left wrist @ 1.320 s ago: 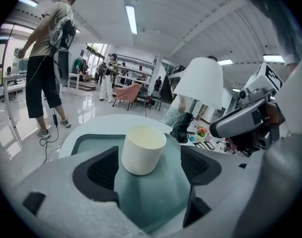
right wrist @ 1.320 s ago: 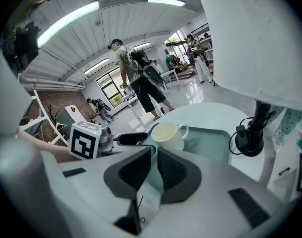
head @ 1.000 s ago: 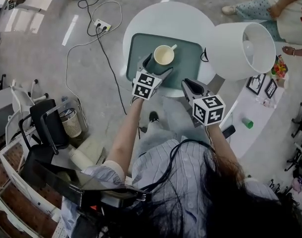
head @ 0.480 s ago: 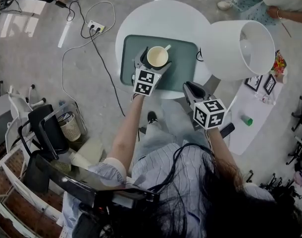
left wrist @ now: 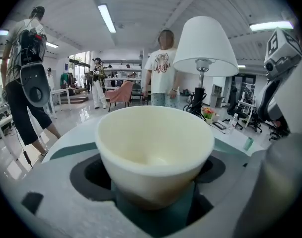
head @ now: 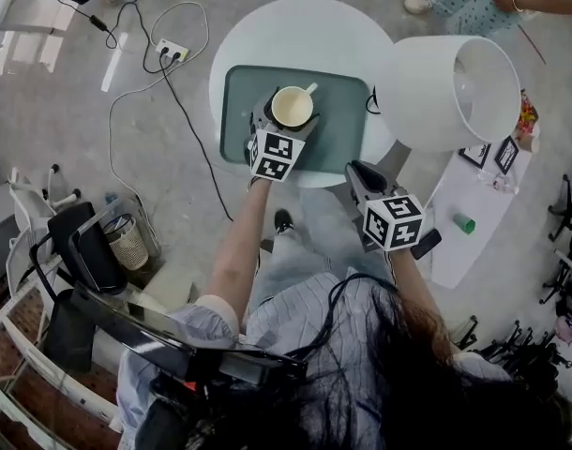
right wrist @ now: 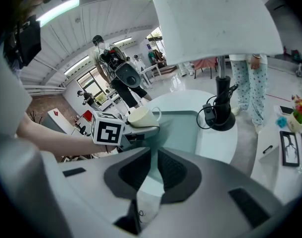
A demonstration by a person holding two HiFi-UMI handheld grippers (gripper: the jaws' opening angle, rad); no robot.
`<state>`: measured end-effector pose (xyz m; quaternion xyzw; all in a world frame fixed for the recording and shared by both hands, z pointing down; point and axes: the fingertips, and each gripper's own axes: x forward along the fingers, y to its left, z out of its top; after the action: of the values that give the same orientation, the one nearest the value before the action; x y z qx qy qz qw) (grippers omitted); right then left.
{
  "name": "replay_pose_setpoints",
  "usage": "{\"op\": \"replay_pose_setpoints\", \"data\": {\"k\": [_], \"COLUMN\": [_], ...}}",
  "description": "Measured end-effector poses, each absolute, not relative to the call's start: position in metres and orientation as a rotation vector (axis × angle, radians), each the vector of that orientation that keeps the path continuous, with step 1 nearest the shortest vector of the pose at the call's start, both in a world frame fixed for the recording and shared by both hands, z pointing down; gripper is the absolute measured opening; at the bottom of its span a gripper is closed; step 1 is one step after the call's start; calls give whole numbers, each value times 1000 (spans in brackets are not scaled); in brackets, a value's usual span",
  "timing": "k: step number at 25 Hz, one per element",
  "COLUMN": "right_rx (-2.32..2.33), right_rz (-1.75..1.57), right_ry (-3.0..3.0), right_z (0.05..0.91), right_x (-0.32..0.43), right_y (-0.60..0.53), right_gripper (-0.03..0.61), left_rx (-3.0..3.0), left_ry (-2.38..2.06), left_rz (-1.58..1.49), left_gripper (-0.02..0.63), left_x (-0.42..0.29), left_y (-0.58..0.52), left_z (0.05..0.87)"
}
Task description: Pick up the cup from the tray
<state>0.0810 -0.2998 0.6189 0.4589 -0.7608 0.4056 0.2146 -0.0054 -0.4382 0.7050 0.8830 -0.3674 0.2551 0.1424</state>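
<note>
A cream cup point(head: 292, 107) with a small handle is over the teal tray point(head: 342, 134) on a round white table point(head: 305, 36). My left gripper point(head: 284, 125) reaches in from the tray's near edge and is shut on the cup. In the left gripper view the cup point(left wrist: 153, 148) fills the gap between the jaws of the left gripper point(left wrist: 153, 202), with the tray point(left wrist: 67, 150) below. The right gripper view shows the cup point(right wrist: 141, 116) resting between those jaws. My right gripper point(head: 359, 172) hangs off the table's near right edge, its pads point(right wrist: 173, 170) almost touching and nothing between them.
A big white lamp point(head: 445, 92) stands at the table's right, its black base point(right wrist: 221, 118) and cable beside the tray point(right wrist: 183, 128). A low side table point(head: 474, 204) holds picture frames and a green bottle point(head: 466, 223). A power strip point(head: 171, 52) and cables lie on the floor; people stand around.
My left gripper has pushed further in around the cup. The right gripper has hardly moved. The head view has shifted a little.
</note>
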Motion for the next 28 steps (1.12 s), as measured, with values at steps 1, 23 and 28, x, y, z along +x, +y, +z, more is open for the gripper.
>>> {"op": "replay_pose_setpoints", "data": {"k": [1, 23, 28], "right_rx": [1274, 1240, 1227], "right_rz": [1124, 1026, 996], "right_ry": [-2113, -2266, -2296], "right_z": [618, 580, 574], "right_x": [80, 21, 15], "right_y": [-300, -297, -283], "right_gripper": [58, 58, 58], "left_rx": [2553, 2717, 2727], "left_ry": [-1046, -1055, -1056], "left_rz": [746, 717, 724], "left_gripper": [462, 460, 460], "left_x": [-5, -52, -64], "left_y": [-436, -376, -346], "left_z": [705, 574, 547]}}
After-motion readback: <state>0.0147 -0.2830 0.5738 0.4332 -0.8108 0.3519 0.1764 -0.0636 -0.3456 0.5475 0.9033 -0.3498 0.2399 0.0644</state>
